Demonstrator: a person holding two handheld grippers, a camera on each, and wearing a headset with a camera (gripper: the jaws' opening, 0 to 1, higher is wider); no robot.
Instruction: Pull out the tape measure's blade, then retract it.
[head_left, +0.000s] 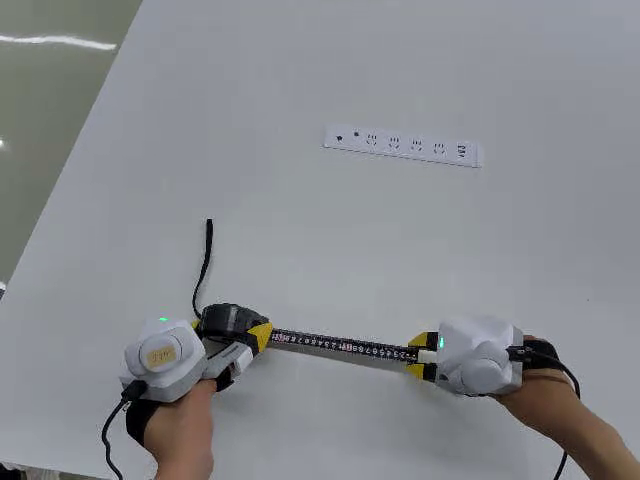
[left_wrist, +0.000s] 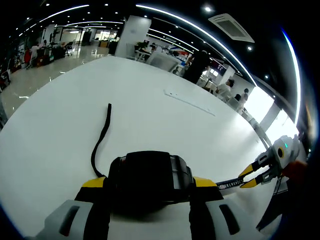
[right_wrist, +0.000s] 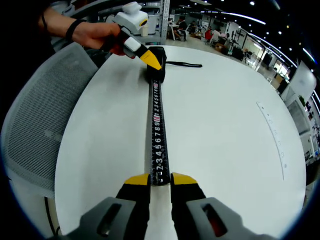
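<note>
A black tape measure case (head_left: 230, 322) lies on the white table (head_left: 350, 230) with its wrist strap (head_left: 204, 268) trailing away. My left gripper (head_left: 250, 342) is shut on the case (left_wrist: 149, 179), yellow fingertips (left_wrist: 94, 183) on either side. The blade (head_left: 340, 346) runs out to the right, black with white numbers (right_wrist: 158, 130). My right gripper (head_left: 421, 356) is shut on the blade's end (right_wrist: 159, 180). In the left gripper view the right gripper (left_wrist: 254, 176) shows at far right, holding the blade. In the right gripper view the left gripper (right_wrist: 149, 56) sits at the case (right_wrist: 159, 64).
A white power strip (head_left: 402, 145) lies flat further back on the table, seen too as the power strip (left_wrist: 190, 102) and the power strip (right_wrist: 272, 132). A grey mesh chair (right_wrist: 45, 135) stands beside the table's near edge. Floor lies beyond the left table edge.
</note>
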